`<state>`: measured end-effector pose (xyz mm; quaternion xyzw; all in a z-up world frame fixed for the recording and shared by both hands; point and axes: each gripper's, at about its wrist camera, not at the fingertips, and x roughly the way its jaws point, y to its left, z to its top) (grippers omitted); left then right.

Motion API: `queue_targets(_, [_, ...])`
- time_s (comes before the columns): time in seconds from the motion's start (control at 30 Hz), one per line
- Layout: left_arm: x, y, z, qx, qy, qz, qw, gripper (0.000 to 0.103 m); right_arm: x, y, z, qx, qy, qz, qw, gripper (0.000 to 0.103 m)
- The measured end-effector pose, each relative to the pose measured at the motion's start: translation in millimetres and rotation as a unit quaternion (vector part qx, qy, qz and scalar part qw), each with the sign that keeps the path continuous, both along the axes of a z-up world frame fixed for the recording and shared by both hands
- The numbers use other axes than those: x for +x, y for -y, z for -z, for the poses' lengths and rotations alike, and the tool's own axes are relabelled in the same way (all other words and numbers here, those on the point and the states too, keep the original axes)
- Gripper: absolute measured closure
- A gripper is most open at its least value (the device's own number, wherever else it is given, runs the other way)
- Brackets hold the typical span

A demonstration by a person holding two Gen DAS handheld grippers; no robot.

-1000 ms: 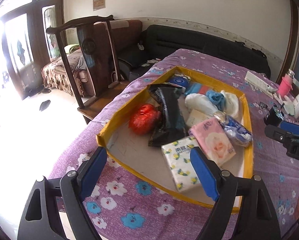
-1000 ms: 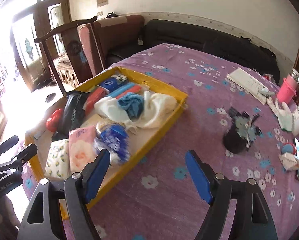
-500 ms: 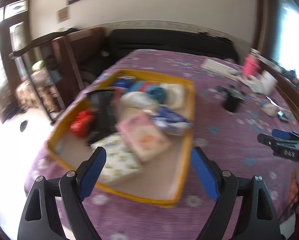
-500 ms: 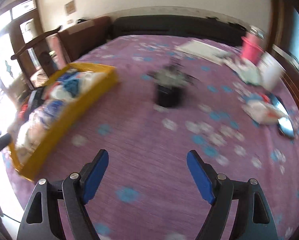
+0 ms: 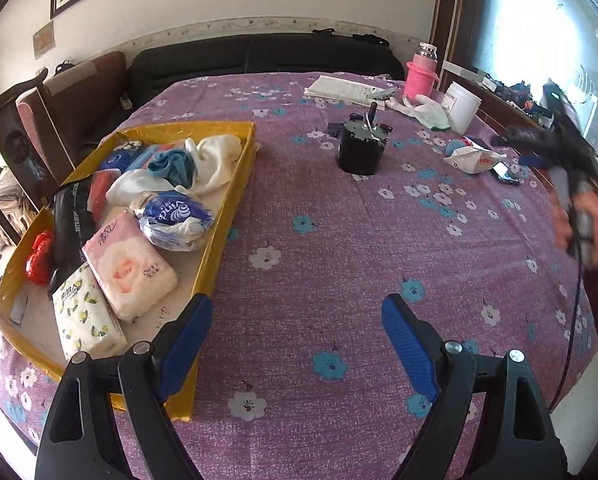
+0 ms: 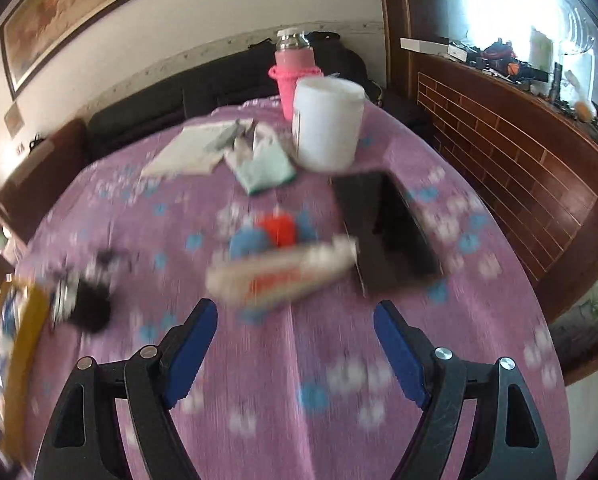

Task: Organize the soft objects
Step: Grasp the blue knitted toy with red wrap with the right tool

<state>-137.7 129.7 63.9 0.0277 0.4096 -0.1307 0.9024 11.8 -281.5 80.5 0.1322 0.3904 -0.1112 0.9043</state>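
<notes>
Beside the yellow tray's (image 5: pixel 235 200) rim, bare purple tablecloth (image 5: pixel 339 240) under the wide-open left tool (image 5: pixel 297 344).

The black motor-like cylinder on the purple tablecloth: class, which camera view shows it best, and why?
The left wrist view. There the black cylinder is sharp, standing upright and whole on the tablecloth, right of the yellow tray. The right wrist view shows it only as a motion-blurred dark shape at the left edge.

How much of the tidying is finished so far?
Much looks done: tissue packs and cloths already lie in the yellow tray. Nothing is in hand; left gripper and right gripper are open. A glove and soft packet remain on the table.
</notes>
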Motion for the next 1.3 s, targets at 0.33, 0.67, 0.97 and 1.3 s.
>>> queue_targets(0.33, [4.9,-12.1,2.3,-0.012,-0.009,-0.009,0.9999,0.017,58.0,-35.7,41.8,0.02,-0.101,-0.103,0.989,0.036])
queue_targets(0.67, [12.8,2.7,9.8,-0.042,-0.023,0.022,0.9986,0.017,12.0,-43.6,-16.0,-0.02,-0.023,-0.134,0.991,0.013])
queue_targets(0.97, [10.1,1.3,1.7,-0.035,-0.021,0.021,0.9989,0.017,90.7,-25.8,35.4,-0.109,-0.093,-0.036,0.989,0.014])
queue_targets(1.3, [21.2,23.0,-11.3,-0.042,-0.022,0.04,0.9981,0.017,31.9,-20.8,47.0,0.002,-0.099,-0.082,0.992,0.055])
